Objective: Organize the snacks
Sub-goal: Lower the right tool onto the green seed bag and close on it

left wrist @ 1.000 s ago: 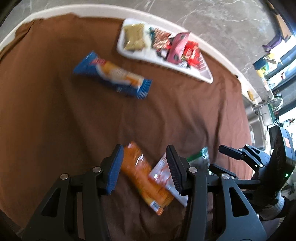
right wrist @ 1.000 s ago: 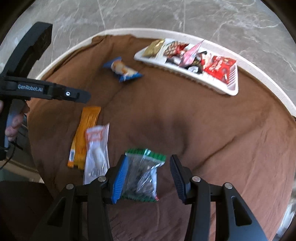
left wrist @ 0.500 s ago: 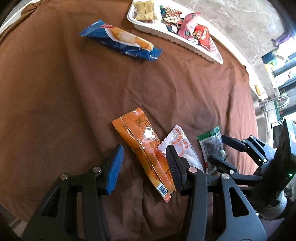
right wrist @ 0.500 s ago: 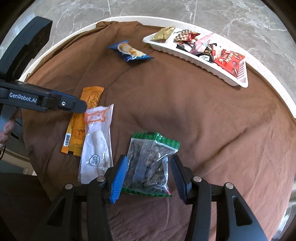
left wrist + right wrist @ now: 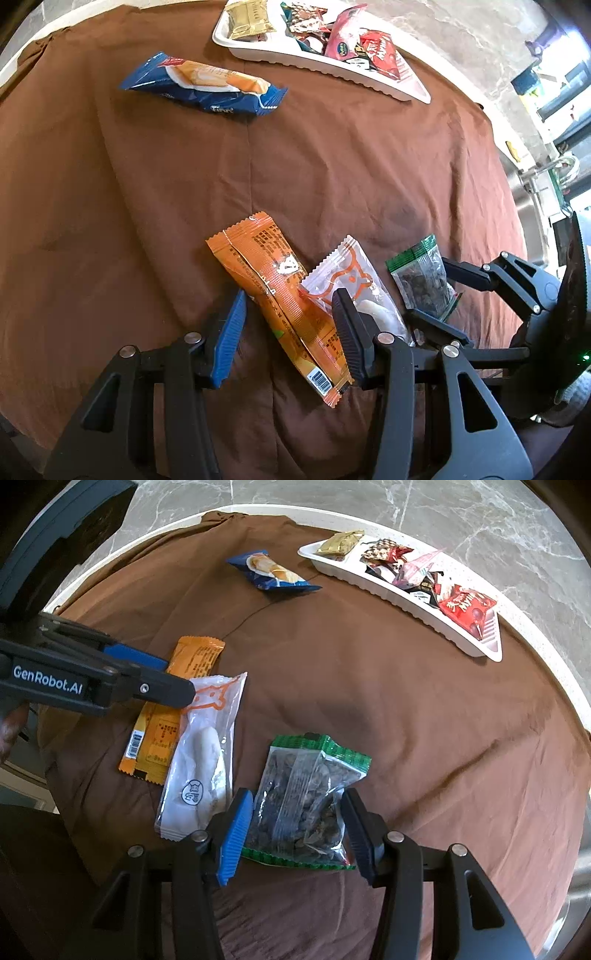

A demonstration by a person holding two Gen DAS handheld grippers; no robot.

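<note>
An orange packet (image 5: 273,280) lies on the brown cloth between the fingers of my left gripper (image 5: 288,328), which stands open just over it. A white packet (image 5: 354,273) lies against the orange one, partly under the black finger. My right gripper (image 5: 295,830) is open astride a clear green-edged bag of dark snacks (image 5: 303,786), its pads close beside the bag's edges. The right wrist view also has the left gripper (image 5: 162,675) over the orange packet (image 5: 195,657) and the white packet (image 5: 207,746). The right gripper (image 5: 448,299) and the bag (image 5: 421,277) show in the left wrist view.
A white tray (image 5: 332,70) with several wrapped snacks sits at the far edge, also as the tray (image 5: 388,590). A blue packet (image 5: 207,86) lies alone before it. The cloth (image 5: 406,701) covers a round white table over marble floor. A hand (image 5: 7,723) holds the left gripper.
Both grippers have come down closer to the cloth. The orange packet and the green-edged bag now loom larger between their fingers. Nothing has been picked up.
</note>
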